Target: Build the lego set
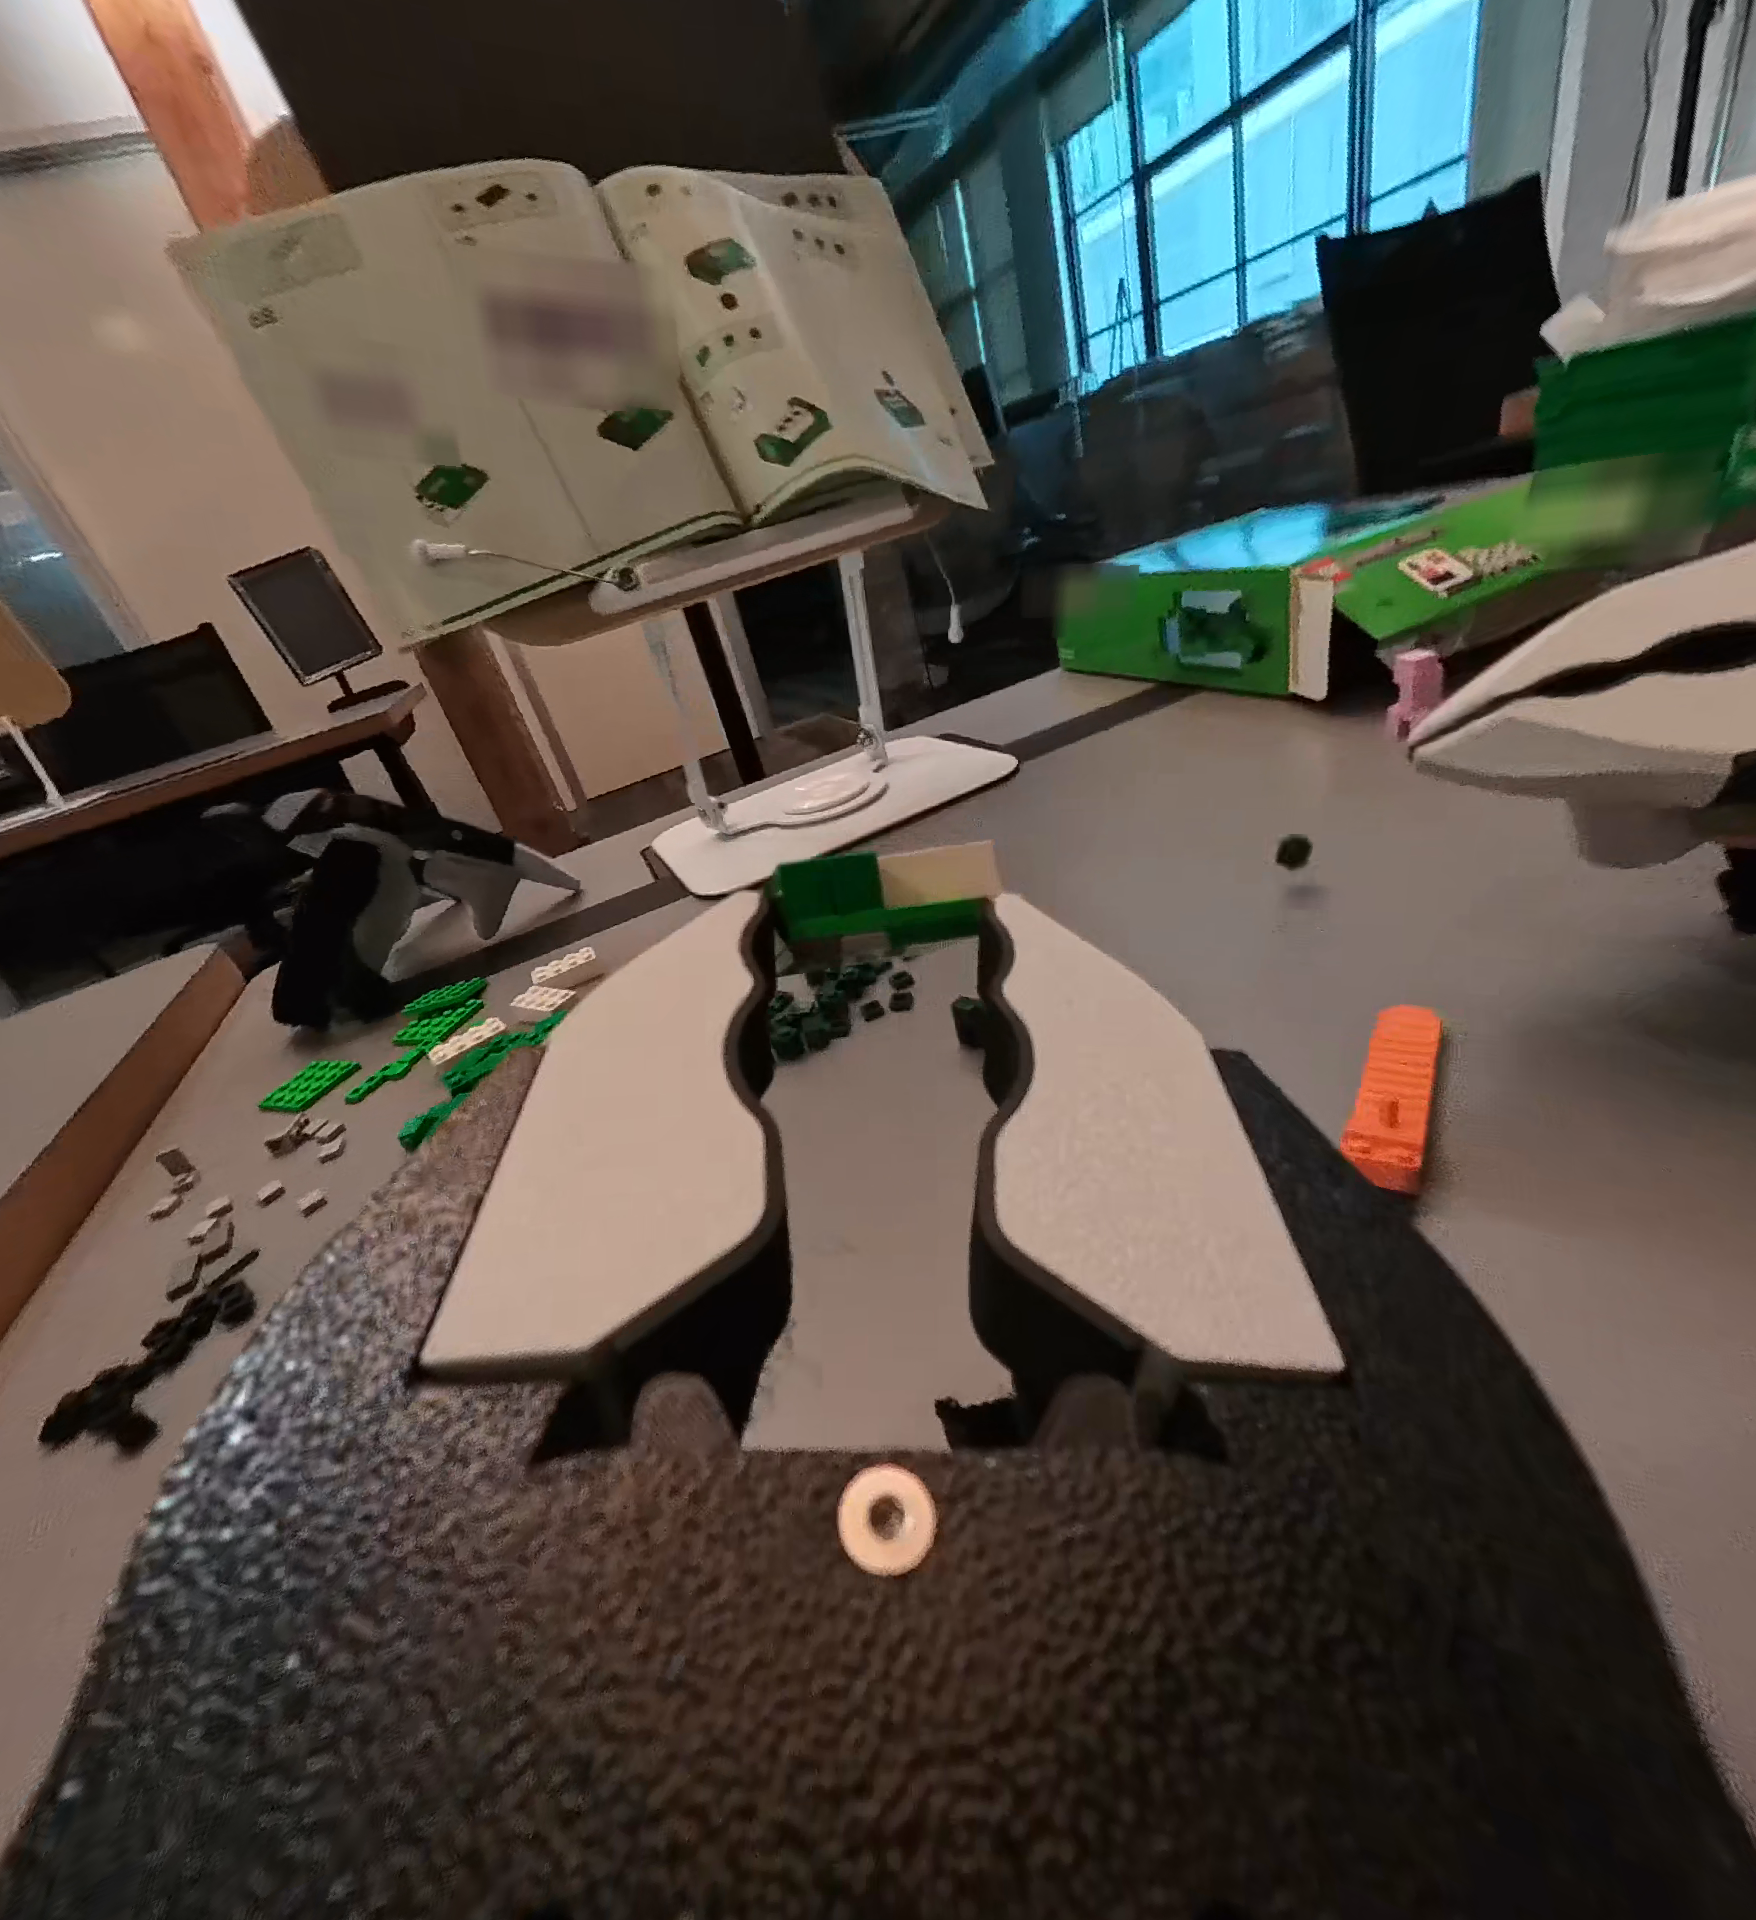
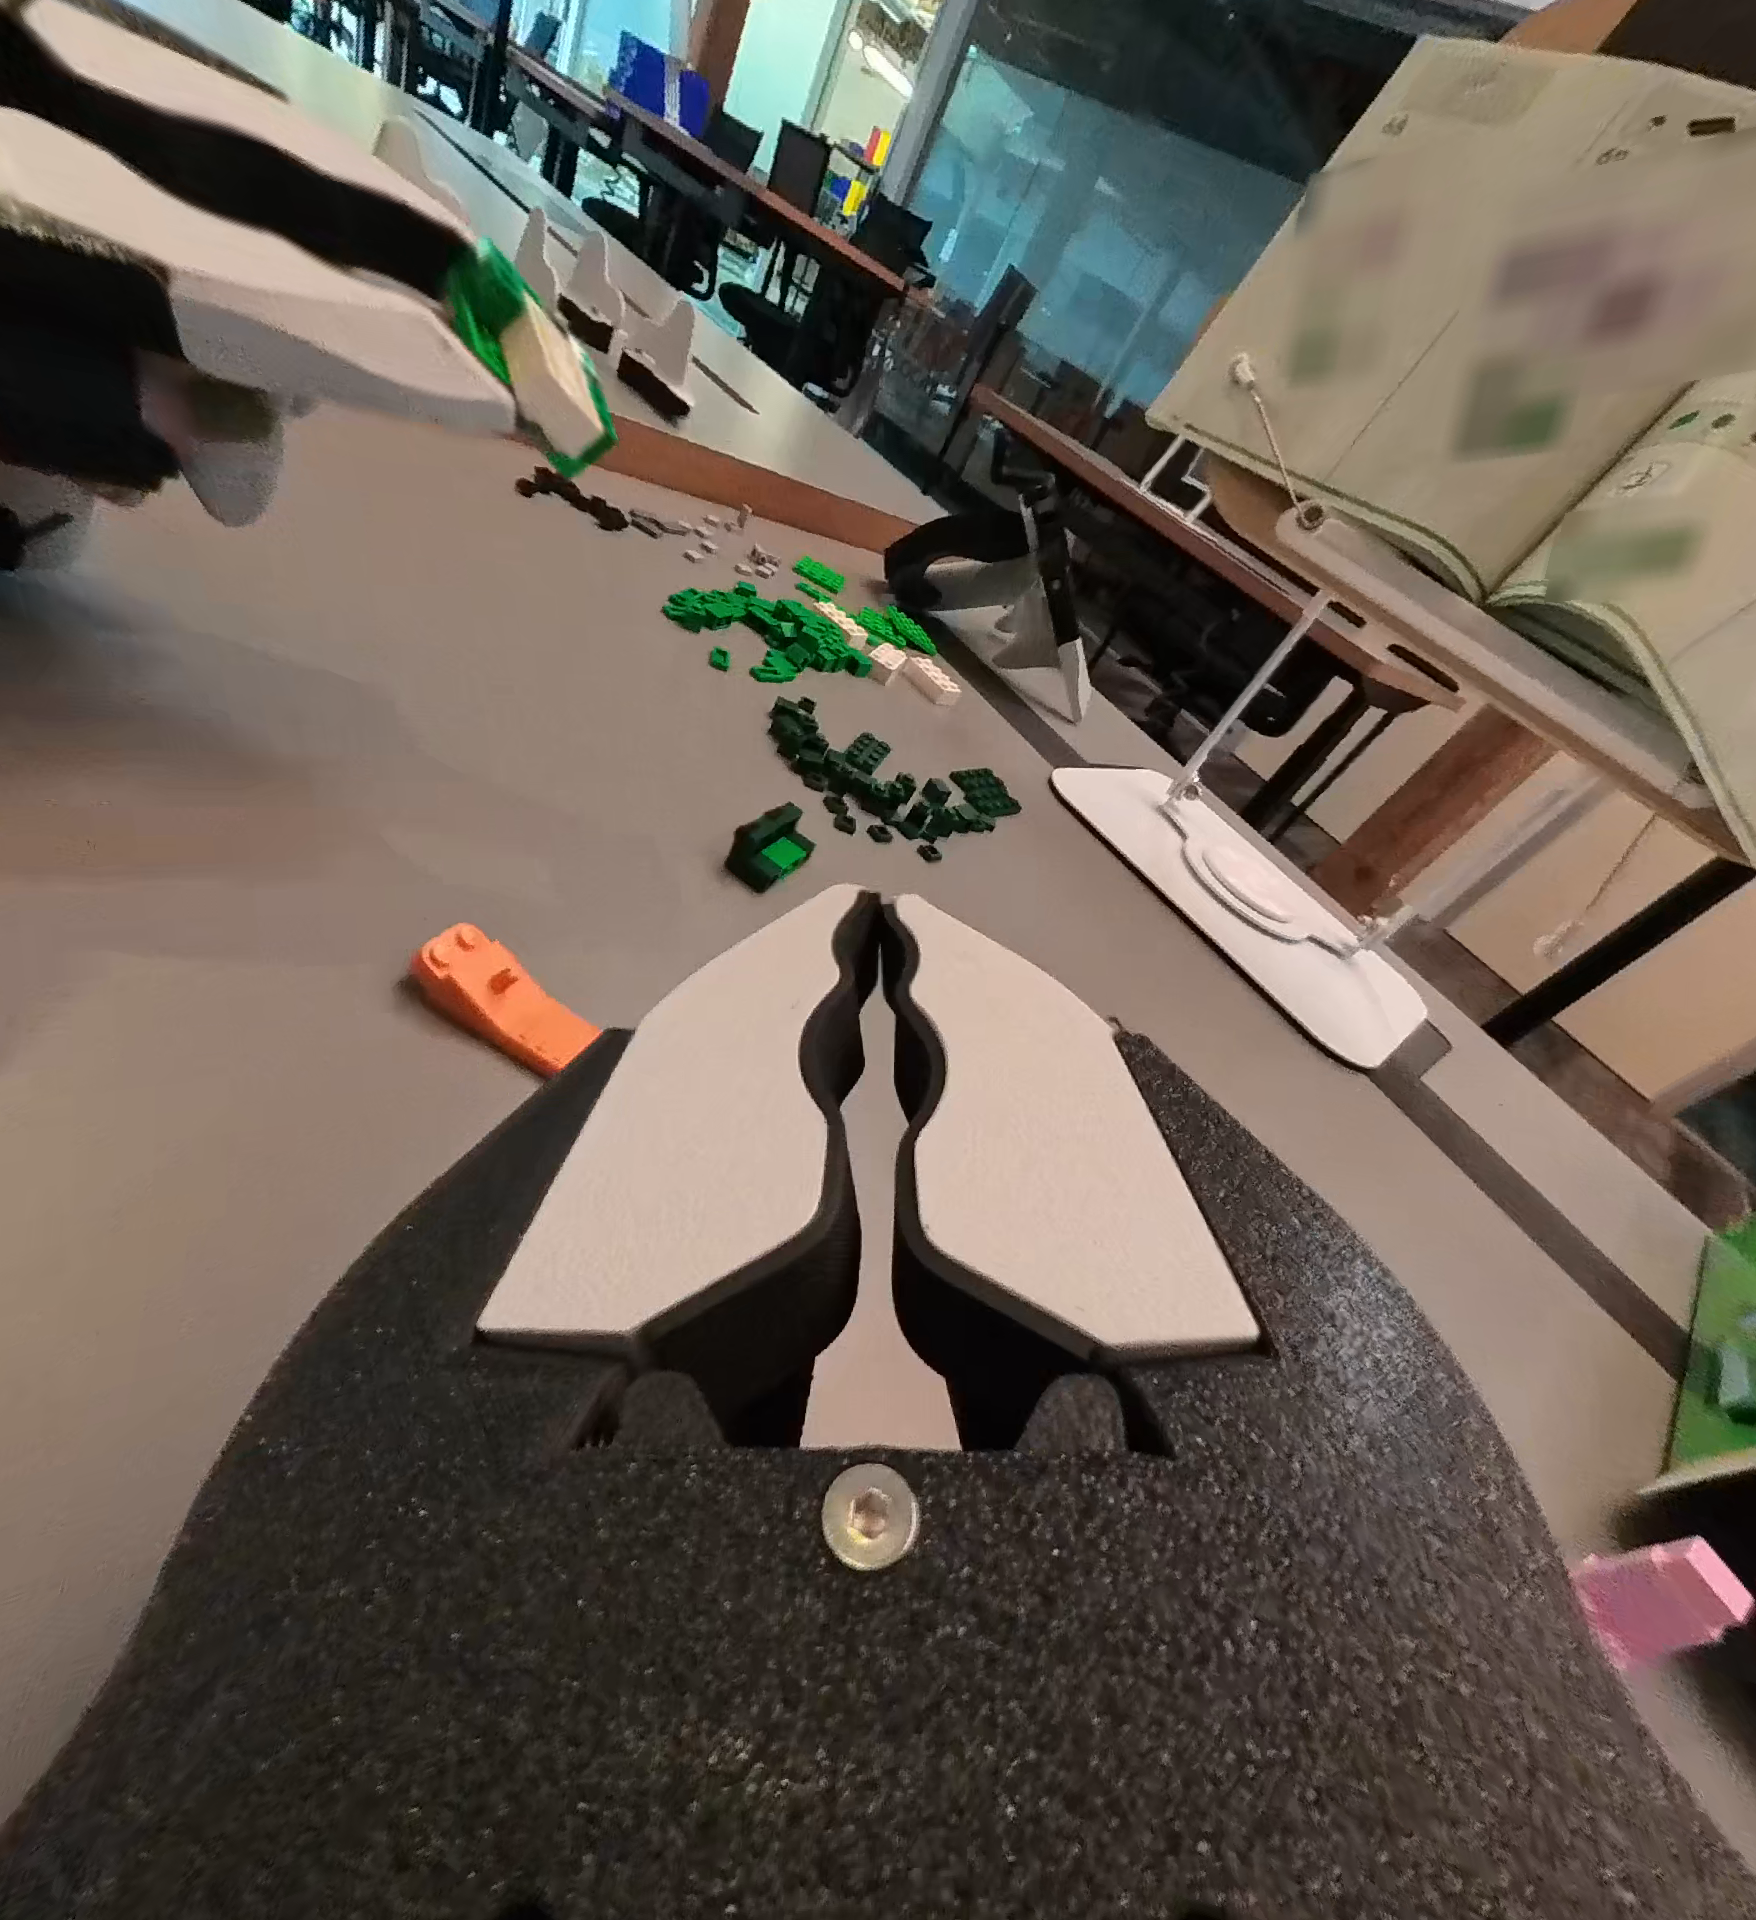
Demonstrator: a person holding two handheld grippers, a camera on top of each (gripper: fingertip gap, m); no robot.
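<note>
The left tool (image 1: 879,914) pinches a green-and-white lego assembly (image 1: 884,894) above the surface (image 1: 1217,935); the right tool (image 2: 876,906) is pressed together, empty.

the build (image 1: 879,896), a small green-and-white block of stacked bricks, is clamped between the left gripper's (image 1: 879,935) fingertips, off the table and tilted in the right wrist view (image 2: 541,364). loose bricks lie in sorted heaps on the grey table (image 2: 334,727): dark green (image 2: 879,774), bright green with a few white (image 2: 801,629), grey (image 2: 723,540) and black (image 2: 573,497). a small dark-and-bright green piece (image 2: 770,847) sits apart, just ahead of the right gripper (image 2: 876,909), whose tips are pressed together on nothing.
</note>
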